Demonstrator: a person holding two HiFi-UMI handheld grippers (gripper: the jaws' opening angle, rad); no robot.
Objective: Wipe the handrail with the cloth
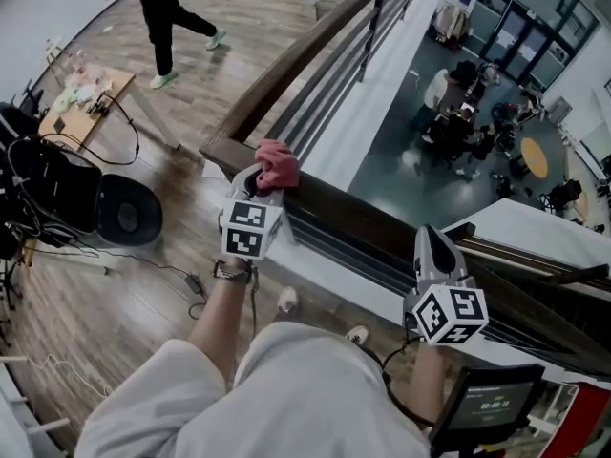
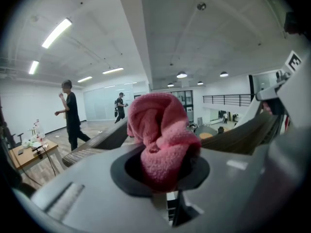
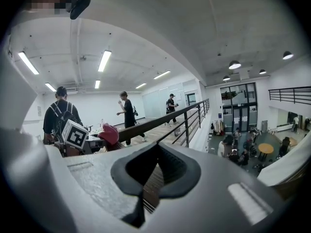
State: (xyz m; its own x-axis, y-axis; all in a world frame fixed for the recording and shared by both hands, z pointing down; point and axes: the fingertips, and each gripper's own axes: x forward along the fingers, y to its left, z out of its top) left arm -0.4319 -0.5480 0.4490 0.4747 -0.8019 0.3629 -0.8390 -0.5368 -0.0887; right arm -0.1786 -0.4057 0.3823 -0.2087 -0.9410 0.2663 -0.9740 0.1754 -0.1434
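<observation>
A pink cloth [image 1: 278, 163] is bunched on top of the dark wooden handrail [image 1: 353, 213], near the corner where the rail turns away up the frame. My left gripper [image 1: 262, 177] is shut on it. In the left gripper view the cloth [image 2: 163, 140] fills the space between the jaws of the left gripper [image 2: 165, 171]. My right gripper [image 1: 431, 239] hovers over the handrail further right, shut and holding nothing. The right gripper view shows the right gripper [image 3: 154, 173] with the rail's wood [image 3: 151, 186] behind its jaws, and the cloth [image 3: 110, 134] at left.
A black chair [image 1: 122, 210] and cables lie on the wooden floor at left, with a small cluttered table [image 1: 84, 103] beyond. A person [image 1: 167, 17] walks at the top left. Right of the rail is a drop to a lower floor with people [image 1: 468, 122]. A small screen [image 1: 485, 404] sits at the bottom right.
</observation>
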